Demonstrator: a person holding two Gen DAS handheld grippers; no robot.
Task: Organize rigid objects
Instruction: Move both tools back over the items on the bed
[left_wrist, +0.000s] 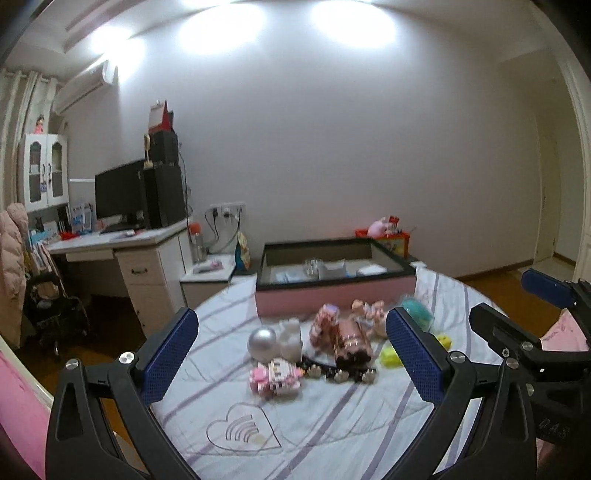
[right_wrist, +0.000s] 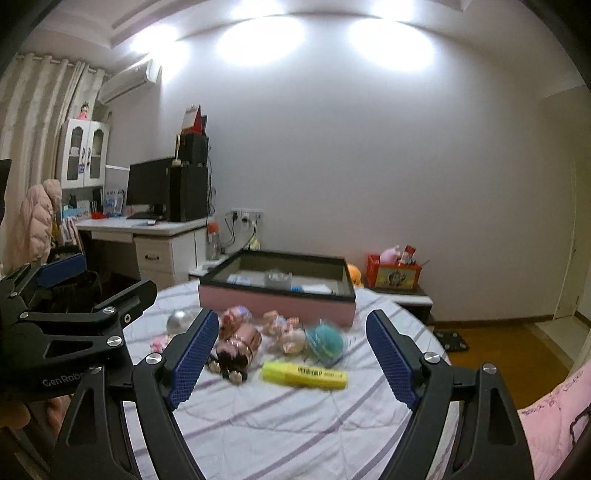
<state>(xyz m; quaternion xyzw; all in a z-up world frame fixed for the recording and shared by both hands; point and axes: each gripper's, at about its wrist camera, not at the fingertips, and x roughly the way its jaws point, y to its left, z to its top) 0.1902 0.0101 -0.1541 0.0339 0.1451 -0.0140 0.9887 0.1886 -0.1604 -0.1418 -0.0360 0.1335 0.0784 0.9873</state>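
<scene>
Small toys lie in a heap on the striped bed sheet (left_wrist: 332, 424): a silver ball (left_wrist: 262, 341), a pink block toy (left_wrist: 275, 378), a rose-gold cylinder (left_wrist: 352, 339), pink figurines (right_wrist: 284, 328), a teal ball in a clear capsule (right_wrist: 325, 339) and a yellow highlighter (right_wrist: 304, 374). Behind them stands a pink box with a black rim (left_wrist: 325, 295), open on top. My left gripper (left_wrist: 291, 317) is open, short of the heap, with nothing between its fingers. My right gripper (right_wrist: 291, 315) is also open and holds nothing, just right of the left one.
A white desk (left_wrist: 122, 243) with a monitor stands at the left, a low bedside table (left_wrist: 207, 277) beside it. A red basket (right_wrist: 393, 275) sits on a stand behind the bed. A pink quilt (right_wrist: 554, 424) lies at the right edge, above wooden floor.
</scene>
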